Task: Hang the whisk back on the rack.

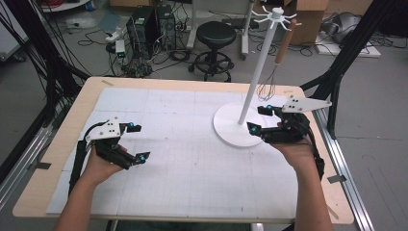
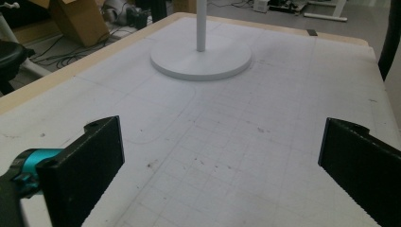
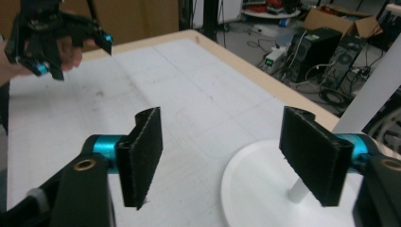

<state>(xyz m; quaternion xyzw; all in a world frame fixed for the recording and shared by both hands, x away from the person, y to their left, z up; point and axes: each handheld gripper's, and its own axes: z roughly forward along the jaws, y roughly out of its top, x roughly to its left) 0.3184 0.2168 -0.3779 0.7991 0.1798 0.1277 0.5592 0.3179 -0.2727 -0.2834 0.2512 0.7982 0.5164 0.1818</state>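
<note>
A white stand (image 1: 250, 91) with a round base (image 1: 231, 132) rises at the right of the white mat (image 1: 192, 163). A whisk (image 1: 284, 45) with a wooden handle hangs from one of the hooks at its top. My right gripper (image 1: 256, 119) is open just right of the pole, over the base's edge, and it holds nothing. In the right gripper view the jaws (image 3: 222, 161) stand wide apart above the base (image 3: 250, 189). My left gripper (image 1: 138, 142) is open at the left of the mat, empty, with bare mat between its jaws (image 2: 220, 165) and the stand's base (image 2: 201, 64) far ahead.
The wooden table (image 1: 86, 96) has edges close on all sides of the mat. Beyond it on the floor stand a black stool (image 1: 216, 36), computer towers (image 1: 144, 24) with cables, and cardboard boxes (image 1: 312, 19). Black frame posts (image 1: 346, 53) flank the table.
</note>
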